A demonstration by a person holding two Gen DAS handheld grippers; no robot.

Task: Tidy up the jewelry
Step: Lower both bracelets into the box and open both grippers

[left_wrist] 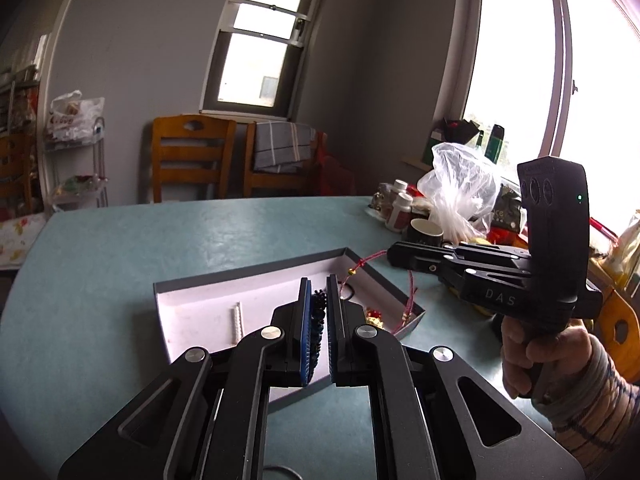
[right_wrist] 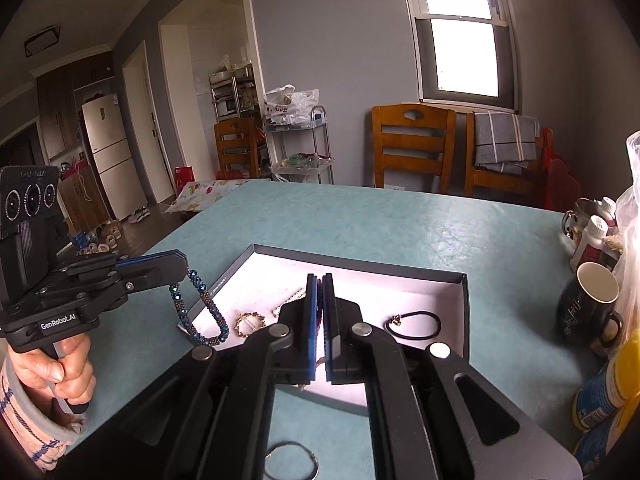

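Observation:
A shallow grey box (right_wrist: 460, 280) with a white inside lies on the teal table; it also shows in the left wrist view (left_wrist: 256, 270). My left gripper (left_wrist: 319, 286) is shut on a dark blue beaded bracelet (right_wrist: 200, 308), which hangs over the box's left edge. My right gripper (right_wrist: 320, 280) is shut on a red string bracelet (left_wrist: 410, 292) with gold beads, draped over the box's right side. Inside the box lie a black cord loop (right_wrist: 416, 325), a gold ring-shaped piece (right_wrist: 249, 323) and a pearl strand (left_wrist: 238, 320).
A thin metal hoop (right_wrist: 292, 462) lies on the table near me. A dark mug (right_wrist: 586, 304), pill bottles (right_wrist: 592, 240), a plastic bag (left_wrist: 460, 184) and packets crowd the table's right end. Wooden chairs (right_wrist: 412, 144) stand beyond the far edge.

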